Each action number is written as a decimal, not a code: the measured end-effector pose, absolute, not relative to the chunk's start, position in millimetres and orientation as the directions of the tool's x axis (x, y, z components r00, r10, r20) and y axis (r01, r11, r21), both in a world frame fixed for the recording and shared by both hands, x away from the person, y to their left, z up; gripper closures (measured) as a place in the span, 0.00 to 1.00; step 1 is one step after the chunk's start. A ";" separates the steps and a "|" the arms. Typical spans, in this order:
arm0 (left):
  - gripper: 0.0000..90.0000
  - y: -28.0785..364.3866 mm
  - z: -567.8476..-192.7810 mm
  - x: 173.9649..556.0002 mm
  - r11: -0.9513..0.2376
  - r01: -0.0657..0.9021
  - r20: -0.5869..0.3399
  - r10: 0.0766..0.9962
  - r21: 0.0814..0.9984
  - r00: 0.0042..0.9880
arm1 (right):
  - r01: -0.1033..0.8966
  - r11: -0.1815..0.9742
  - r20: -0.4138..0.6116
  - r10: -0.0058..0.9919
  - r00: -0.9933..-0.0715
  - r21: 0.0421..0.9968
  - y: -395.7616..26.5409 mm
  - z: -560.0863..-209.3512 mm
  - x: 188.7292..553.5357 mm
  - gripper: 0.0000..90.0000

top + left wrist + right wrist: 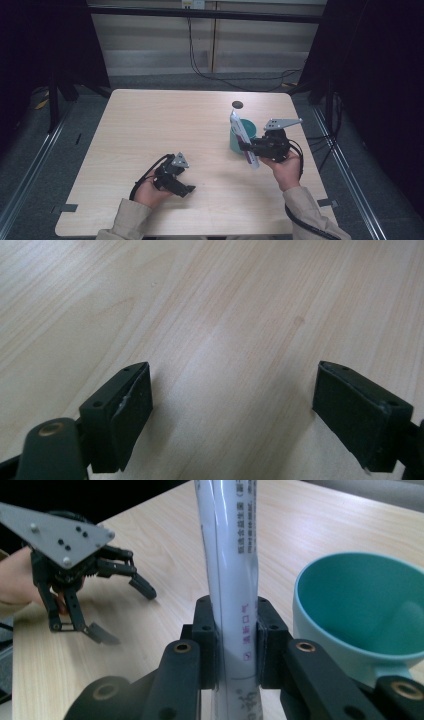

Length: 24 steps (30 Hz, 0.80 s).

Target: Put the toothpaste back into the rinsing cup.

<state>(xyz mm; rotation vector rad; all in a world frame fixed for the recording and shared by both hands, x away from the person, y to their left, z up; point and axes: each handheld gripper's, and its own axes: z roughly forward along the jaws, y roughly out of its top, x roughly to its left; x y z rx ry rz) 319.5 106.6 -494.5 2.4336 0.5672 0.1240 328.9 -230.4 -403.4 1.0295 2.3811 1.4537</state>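
A: How far along is it?
B: The right gripper is clamping the white tube upright beside the teal cup; it is not yet in.
A: And the left gripper?
B: It is resting empty on the table, jaws spread wide.

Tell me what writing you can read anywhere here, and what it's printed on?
"清新口气": purple characters running down the white tube held in the right claw.
Small grey print higher on the tube: too blurred to read.
Teal cup, table: no writing.
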 end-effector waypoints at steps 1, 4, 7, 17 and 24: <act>0.18 107.3 -495.2 319.2 -0.699 0.374 -0.052 0.435 0.610 0.899 | 0.466 0.283 0.201 0.634 -0.747 0.838 -229.9 -402.5 329.6 0.84; 0.18 108.4 -496.5 318.1 -0.681 0.378 -0.057 0.444 0.627 0.894 | 0.463 0.265 0.204 0.641 -0.740 0.846 -229.1 -399.7 331.1 0.84; 0.17 108.7 -497.5 316.6 -0.692 0.359 -0.034 0.435 0.626 0.900 | 0.456 0.249 0.205 0.645 -0.736 0.855 -228.4 -396.9 332.6 0.84; 0.15 112.8 -504.4 311.2 -0.641 0.344 -0.032 0.446 0.686 0.895 | 0.437 0.219 0.204 0.649 -0.733 0.872 -224.3 -386.6 338.6 0.84; 0.15 114.7 -506.7 310.0 -0.620 0.341 -0.038 0.448 0.707 0.893 | 0.425 0.200 0.201 0.658 -0.726 0.883 -223.3 -378.6 343.7 0.84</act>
